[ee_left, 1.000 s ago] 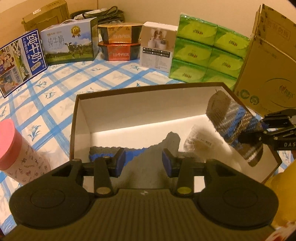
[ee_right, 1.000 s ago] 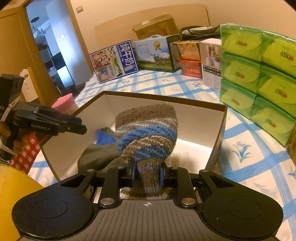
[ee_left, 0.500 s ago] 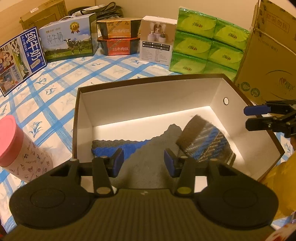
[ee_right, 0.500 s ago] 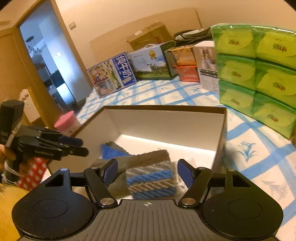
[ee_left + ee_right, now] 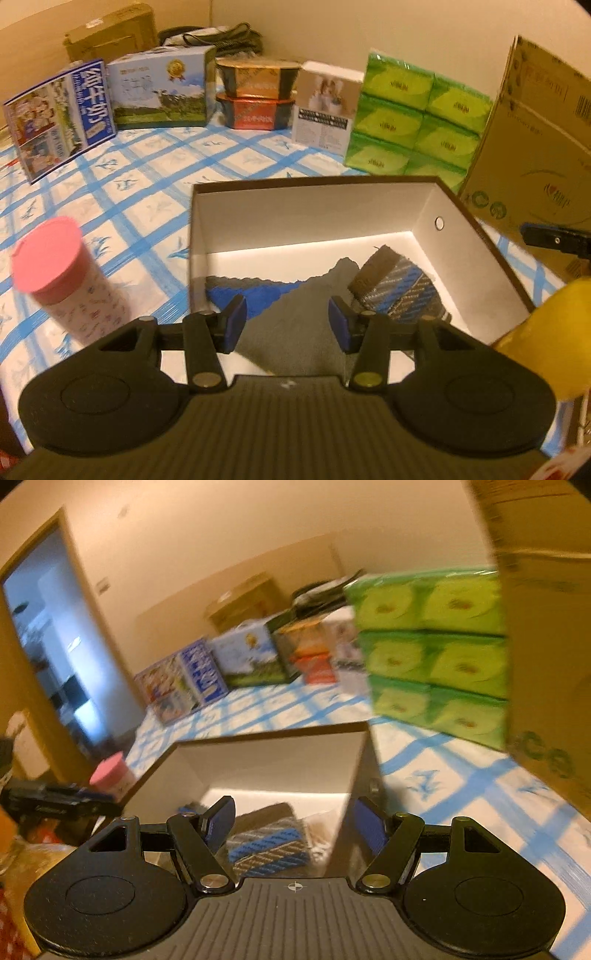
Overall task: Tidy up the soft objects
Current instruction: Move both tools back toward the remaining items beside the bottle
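An open brown box with white inside [image 5: 317,218] stands on the checked cloth; it also shows in the right wrist view [image 5: 280,753]. In it lie a grey and blue garment [image 5: 295,314] and a striped brown, blue and grey knitted piece [image 5: 399,288], also seen in the right wrist view [image 5: 266,845]. My left gripper [image 5: 287,323] is open and empty over the box's near side. My right gripper [image 5: 293,821] is open and empty, back from the box's near edge; its tip [image 5: 554,240] shows at the right in the left wrist view.
A pink-lidded patterned can [image 5: 62,280] stands left of the box. Milk cartons [image 5: 159,92], gift boxes [image 5: 255,96], green tissue packs [image 5: 413,122] and a cardboard carton [image 5: 535,140] line the back and right. A yellow object [image 5: 546,332] is at the near right.
My right gripper opened and let the striped knitted piece drop into the box, then drew back and to the right. The left gripper stayed open and pulled back slightly.
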